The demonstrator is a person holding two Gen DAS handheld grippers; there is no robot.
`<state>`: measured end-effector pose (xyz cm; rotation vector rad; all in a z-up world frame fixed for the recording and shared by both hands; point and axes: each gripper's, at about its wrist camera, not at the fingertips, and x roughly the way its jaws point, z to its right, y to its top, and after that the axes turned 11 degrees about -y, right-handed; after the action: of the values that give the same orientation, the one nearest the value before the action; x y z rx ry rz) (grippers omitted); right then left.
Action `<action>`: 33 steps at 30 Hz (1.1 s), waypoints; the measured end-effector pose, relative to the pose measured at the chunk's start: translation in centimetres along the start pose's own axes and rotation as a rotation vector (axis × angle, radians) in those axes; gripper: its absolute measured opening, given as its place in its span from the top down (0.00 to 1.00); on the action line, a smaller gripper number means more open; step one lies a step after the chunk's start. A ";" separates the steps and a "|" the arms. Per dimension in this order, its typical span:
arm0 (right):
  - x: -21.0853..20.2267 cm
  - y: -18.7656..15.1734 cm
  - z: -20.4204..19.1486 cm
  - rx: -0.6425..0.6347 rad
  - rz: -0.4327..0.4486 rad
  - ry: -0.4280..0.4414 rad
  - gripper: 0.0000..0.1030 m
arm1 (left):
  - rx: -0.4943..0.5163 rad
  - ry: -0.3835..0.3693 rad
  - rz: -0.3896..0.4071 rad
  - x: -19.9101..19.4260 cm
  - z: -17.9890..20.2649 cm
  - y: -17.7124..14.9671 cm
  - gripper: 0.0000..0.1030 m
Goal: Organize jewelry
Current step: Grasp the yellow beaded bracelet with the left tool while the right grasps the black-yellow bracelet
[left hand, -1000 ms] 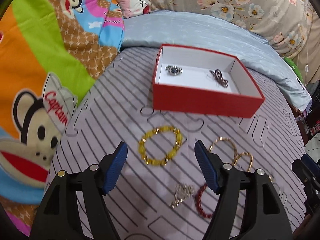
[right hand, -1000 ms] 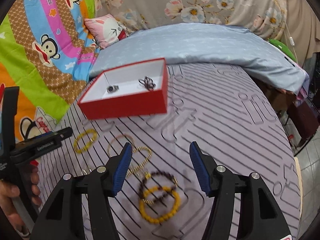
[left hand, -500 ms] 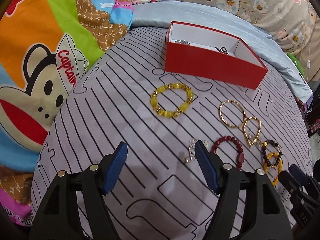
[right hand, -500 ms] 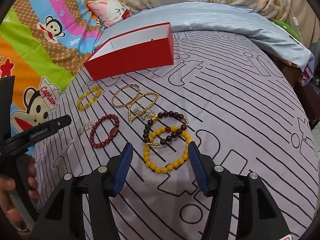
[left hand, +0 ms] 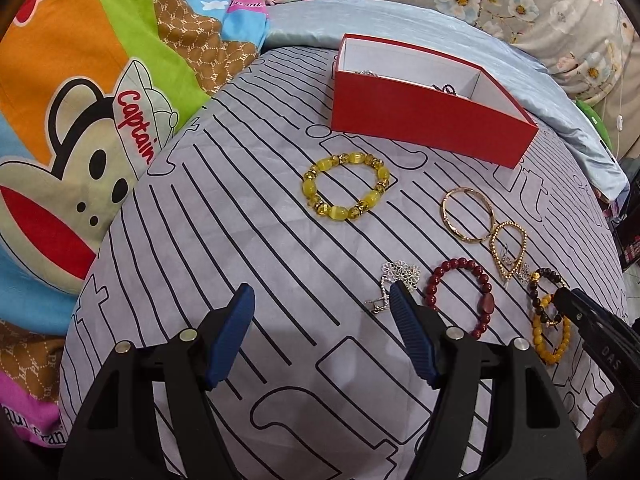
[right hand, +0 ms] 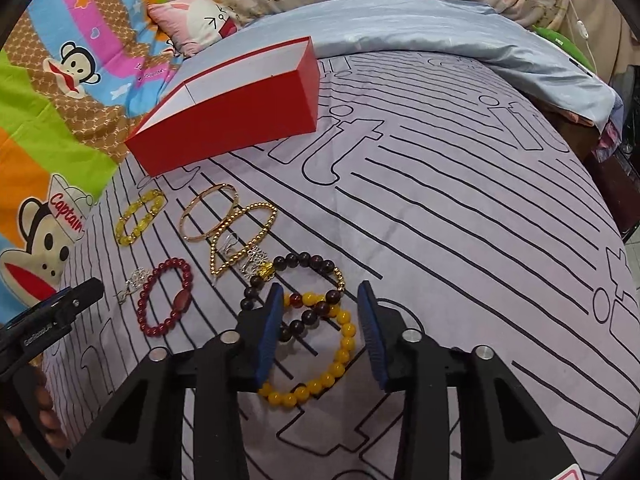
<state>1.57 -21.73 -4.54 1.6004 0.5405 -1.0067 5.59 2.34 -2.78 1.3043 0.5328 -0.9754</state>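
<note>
A red box point(left hand: 428, 124) point(right hand: 228, 116) stands at the back of the bed and holds two small pieces. Loose on the sheet lie a yellow stone bracelet point(left hand: 346, 186) point(right hand: 138, 218), a gold bangle point(left hand: 468, 216) point(right hand: 208, 218), a gold bead chain point(right hand: 244, 236), a dark red bead bracelet point(left hand: 460, 300) point(right hand: 164, 304), a silver flower chain point(left hand: 396, 280), a dark brown bead bracelet point(right hand: 296, 292) and a yellow bead bracelet point(right hand: 320, 356). My left gripper point(left hand: 320, 332) is open and empty beside the silver chain. My right gripper point(right hand: 320, 320) is open, straddling the yellow and brown bracelets.
The striped grey sheet point(right hand: 460, 220) covers the bed. A cartoon monkey blanket point(left hand: 80, 120) lies at the left, a blue quilt point(right hand: 420, 28) and a pink pillow point(right hand: 200, 20) at the back. The bed edge drops off at the right.
Both grippers have dropped lower and closer to the sheet. The right gripper now has its fingers on either side of the yellow and brown bracelets.
</note>
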 end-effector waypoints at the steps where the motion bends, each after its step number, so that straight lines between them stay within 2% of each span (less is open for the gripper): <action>1: 0.2 0.1 0.0 0.002 -0.002 0.002 0.71 | 0.000 0.001 0.000 0.0 0.0 0.0 0.35; 7: 0.7 0.5 -0.2 -0.002 0.006 0.009 0.76 | -0.010 0.004 -0.001 0.2 -0.2 0.2 0.35; 11: 0.8 0.8 -0.3 0.006 0.001 0.025 0.87 | -0.016 0.005 -0.003 0.3 -0.5 0.4 0.35; 12: 0.8 0.9 -0.3 0.008 0.000 0.026 0.93 | -0.018 0.006 -0.003 0.3 -0.5 0.4 0.35; 20: 0.0 0.9 0.3 0.038 0.016 0.050 0.93 | -0.054 -0.007 -0.004 0.7 -1.3 1.5 0.35; 28: -2.5 1.5 0.4 0.055 0.058 0.097 0.94 | -0.088 0.009 0.026 2.1 -2.2 4.5 0.35; 33: -3.6 2.0 -0.1 0.045 0.075 0.118 0.94 | -0.081 -0.021 0.018 3.4 -1.7 5.7 0.35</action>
<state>1.20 -21.57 -0.42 1.7158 0.5366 -0.8778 12.45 2.78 -2.74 1.2231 0.5385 -0.9423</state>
